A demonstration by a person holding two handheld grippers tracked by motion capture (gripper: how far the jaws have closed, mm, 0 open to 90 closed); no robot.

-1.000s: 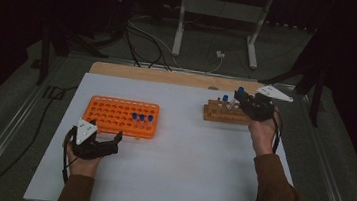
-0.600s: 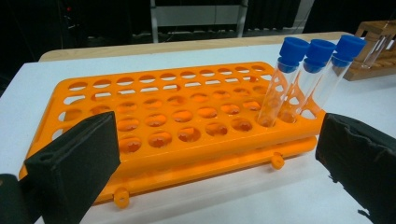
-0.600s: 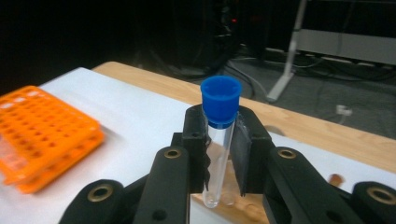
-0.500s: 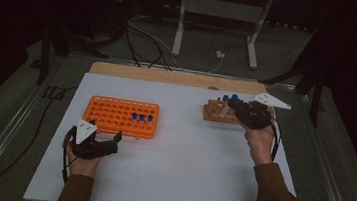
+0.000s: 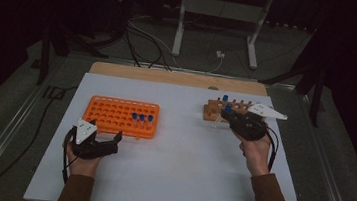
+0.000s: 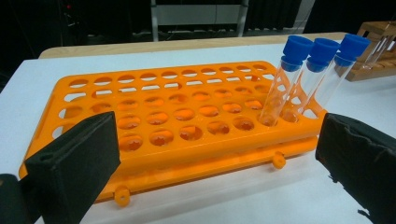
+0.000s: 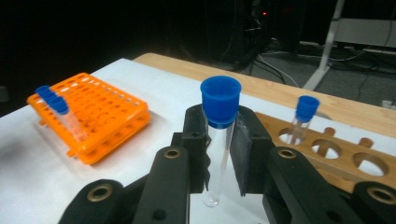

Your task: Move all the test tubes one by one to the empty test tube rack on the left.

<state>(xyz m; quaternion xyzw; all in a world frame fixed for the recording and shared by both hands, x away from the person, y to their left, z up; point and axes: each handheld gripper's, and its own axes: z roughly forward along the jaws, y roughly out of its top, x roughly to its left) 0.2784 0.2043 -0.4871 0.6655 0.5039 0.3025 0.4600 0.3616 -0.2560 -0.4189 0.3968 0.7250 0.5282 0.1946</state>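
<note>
A clear test tube with a blue cap [image 7: 219, 126] stands upright between the pads of my right gripper [image 7: 222, 140], which is shut on it. In the high view that gripper [image 5: 227, 116] hovers just in front of the wooden rack [image 5: 213, 110], where one blue-capped tube [image 5: 225, 99] stands. My left gripper [image 5: 107, 141] rests open on the table at the near edge of the orange rack [image 5: 114, 114]. Three blue-capped tubes [image 6: 299, 74] stand side by side in the orange rack [image 6: 177, 116], beyond the wide-apart jaws of my left gripper [image 6: 217, 149].
The white table top [image 5: 184, 171] has a wooden strip [image 5: 169, 77] along its far edge. Behind it are cables and a white stand [image 5: 215, 14] on the dark floor. Several holes of the wooden rack [image 7: 336, 158] gape beside the single tube [image 7: 303, 116].
My right hand has drawn back from the wooden rack toward the person and slightly left, carrying the tube. The left hand has stayed put.
</note>
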